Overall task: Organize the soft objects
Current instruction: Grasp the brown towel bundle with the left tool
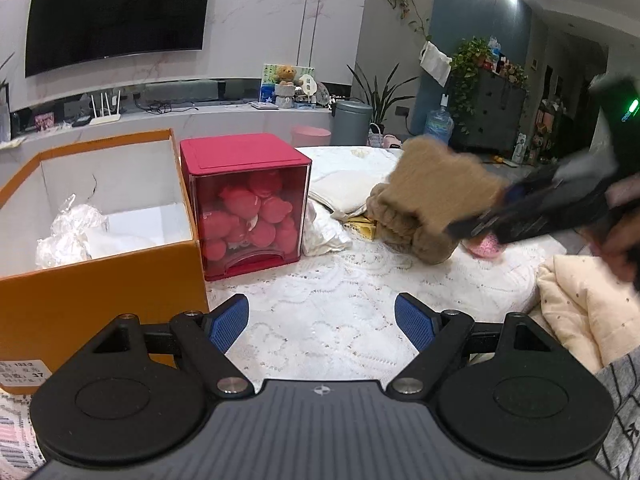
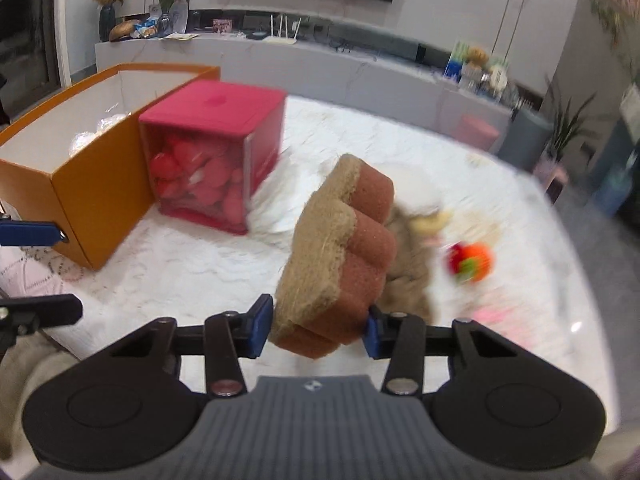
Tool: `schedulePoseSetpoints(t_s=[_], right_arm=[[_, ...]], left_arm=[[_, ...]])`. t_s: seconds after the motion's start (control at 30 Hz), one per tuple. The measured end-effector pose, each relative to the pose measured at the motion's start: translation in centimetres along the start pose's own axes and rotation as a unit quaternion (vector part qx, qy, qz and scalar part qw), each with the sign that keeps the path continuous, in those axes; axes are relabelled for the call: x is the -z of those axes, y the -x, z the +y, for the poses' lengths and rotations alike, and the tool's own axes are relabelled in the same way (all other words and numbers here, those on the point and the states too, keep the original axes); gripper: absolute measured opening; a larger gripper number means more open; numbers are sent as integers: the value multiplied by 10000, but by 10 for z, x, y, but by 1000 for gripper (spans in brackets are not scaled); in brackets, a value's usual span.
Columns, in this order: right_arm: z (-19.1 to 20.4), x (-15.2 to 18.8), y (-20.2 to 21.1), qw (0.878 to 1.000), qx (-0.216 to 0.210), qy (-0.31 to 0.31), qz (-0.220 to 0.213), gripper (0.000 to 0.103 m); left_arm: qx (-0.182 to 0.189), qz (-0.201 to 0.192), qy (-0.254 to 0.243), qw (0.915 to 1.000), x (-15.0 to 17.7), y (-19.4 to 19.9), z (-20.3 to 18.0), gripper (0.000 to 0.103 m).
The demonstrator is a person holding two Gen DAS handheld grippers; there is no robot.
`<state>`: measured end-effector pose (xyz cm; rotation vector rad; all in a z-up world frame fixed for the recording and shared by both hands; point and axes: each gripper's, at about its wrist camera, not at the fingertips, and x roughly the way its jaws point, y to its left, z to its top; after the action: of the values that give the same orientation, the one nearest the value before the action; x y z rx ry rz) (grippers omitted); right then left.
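My right gripper is shut on a brown sponge with a tan fuzzy face and scalloped reddish-brown foam sides; its blue pads press both flanks. In the left wrist view the same sponge hangs above the white bedspread, held by the right gripper coming in from the right. A furry tan soft thing lies under it. My left gripper stands open over bare bedspread, nothing between its fingers. An open orange box sits at left, beside a red cube bin full of red plush balls.
White cloths lie behind the red bin. A pink fuzzy item and a cream quilted cloth are at right. A red and orange plush lies right of the sponge. The orange box holds crumpled clear plastic.
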<state>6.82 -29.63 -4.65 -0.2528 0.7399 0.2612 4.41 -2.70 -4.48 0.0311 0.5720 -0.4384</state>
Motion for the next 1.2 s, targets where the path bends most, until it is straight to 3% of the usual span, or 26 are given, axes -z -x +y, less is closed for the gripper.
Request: schedulePoseSetpoints(t_s=[0.17,0.3,0.5,0.67,0.9,1.2], right_arm=[[-33,5,38,9988,404,243,-150,45],[-64,14,53,9968,595,-295,-454,45],[-88,27,55,9941,506,-893,-362,45],[-103,31,64,9893,469,-1284,-510,45],[-111,36,51,9877,436,-1463,-328,45],[-110,37,53,9877,400,-1460,-393,45]], left_arm=[[71,-28,-251,9997,-5,-9,-22,97],[282,-27,-249,9993,-12,-34,-49,97],[413,-139,71,9990,-17,-92,-78,97],[73,1,710,9975,-30,-138,-93,97],[-572,315,1359,9886,-43,-186,-104,97],[-846,571,1828,9778,-49,-212,-103,98]])
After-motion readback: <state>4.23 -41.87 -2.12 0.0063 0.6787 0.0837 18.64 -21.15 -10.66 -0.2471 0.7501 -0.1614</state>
